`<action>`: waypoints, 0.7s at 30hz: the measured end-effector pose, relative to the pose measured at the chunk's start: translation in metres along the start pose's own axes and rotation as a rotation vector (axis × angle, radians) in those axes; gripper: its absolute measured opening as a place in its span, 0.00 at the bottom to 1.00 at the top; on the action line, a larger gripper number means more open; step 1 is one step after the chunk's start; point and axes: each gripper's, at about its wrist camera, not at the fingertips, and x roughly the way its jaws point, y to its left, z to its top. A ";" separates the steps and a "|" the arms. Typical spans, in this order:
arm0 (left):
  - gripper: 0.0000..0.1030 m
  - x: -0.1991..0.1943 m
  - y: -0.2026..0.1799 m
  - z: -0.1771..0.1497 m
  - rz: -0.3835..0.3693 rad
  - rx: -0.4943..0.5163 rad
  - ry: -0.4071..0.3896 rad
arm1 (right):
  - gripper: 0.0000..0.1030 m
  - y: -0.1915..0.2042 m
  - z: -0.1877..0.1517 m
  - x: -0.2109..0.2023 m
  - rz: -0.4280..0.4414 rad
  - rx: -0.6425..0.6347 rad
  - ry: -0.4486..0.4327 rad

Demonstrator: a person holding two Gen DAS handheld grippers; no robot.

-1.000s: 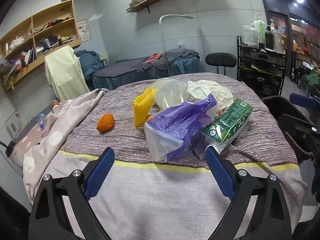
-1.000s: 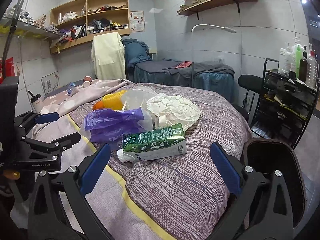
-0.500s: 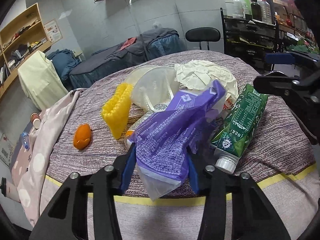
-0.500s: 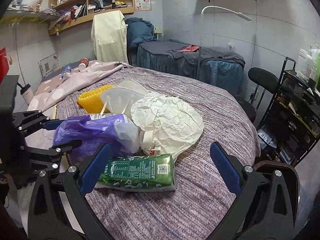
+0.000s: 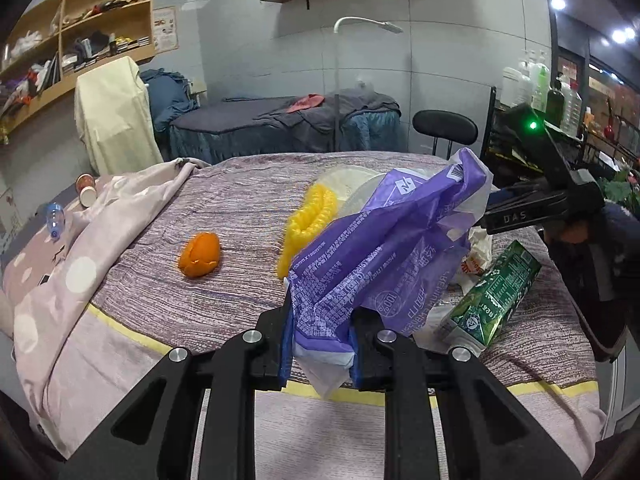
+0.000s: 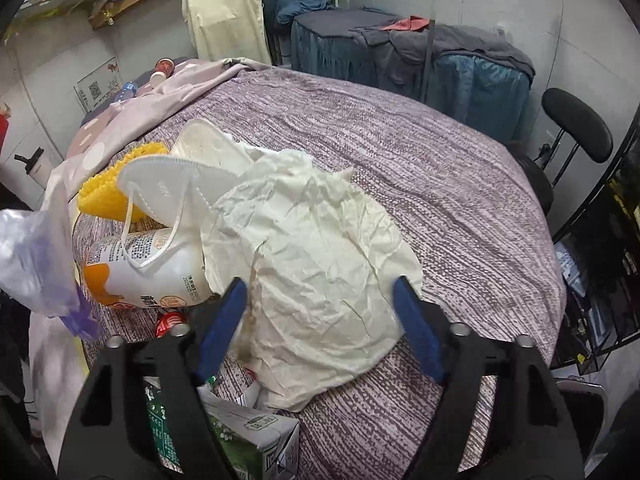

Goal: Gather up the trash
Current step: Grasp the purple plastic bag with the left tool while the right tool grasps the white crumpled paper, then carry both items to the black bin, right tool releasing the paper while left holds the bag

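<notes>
- Firmly, the left tongs [image 5: 318, 344] pinch the purple plastic bag [image 5: 384, 248], which is lifted above the bed [image 5: 240, 208].
- Right tongs [image 6: 320, 324] gape wide over the crumpled cream paper [image 6: 320, 264], gripping nothing.
- Beside the paper lie a white face mask [image 6: 168, 184], a white bottle [image 6: 160, 272] and a green carton [image 6: 240, 436].
- Farther left sit a yellow sponge [image 5: 308, 220] and an orange peel [image 5: 200, 254].

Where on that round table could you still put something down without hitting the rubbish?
Bare striped cloth lies beyond the crumpled paper, toward the chair. Another gap sits between the orange peel and the spotted blanket. The pile is crowded.
</notes>
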 end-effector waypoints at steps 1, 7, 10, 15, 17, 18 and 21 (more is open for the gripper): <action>0.20 -0.002 0.000 0.000 0.014 -0.001 -0.008 | 0.47 -0.002 0.000 0.004 0.015 0.001 0.004; 0.20 -0.009 0.004 -0.006 0.018 -0.041 -0.024 | 0.09 -0.011 -0.009 -0.007 0.053 0.070 -0.066; 0.20 -0.010 0.005 -0.007 0.010 -0.063 -0.032 | 0.05 -0.015 -0.016 -0.023 0.058 0.107 -0.111; 0.20 -0.017 0.002 -0.006 -0.009 -0.092 -0.053 | 0.05 -0.021 -0.030 -0.061 0.051 0.166 -0.213; 0.20 -0.021 -0.002 -0.004 -0.019 -0.094 -0.070 | 0.05 -0.022 -0.036 -0.079 0.030 0.176 -0.261; 0.20 -0.022 -0.004 -0.003 -0.022 -0.096 -0.077 | 0.05 -0.023 -0.039 -0.089 0.027 0.186 -0.287; 0.20 -0.027 -0.013 0.001 -0.042 -0.091 -0.098 | 0.05 -0.027 -0.050 -0.118 -0.004 0.211 -0.362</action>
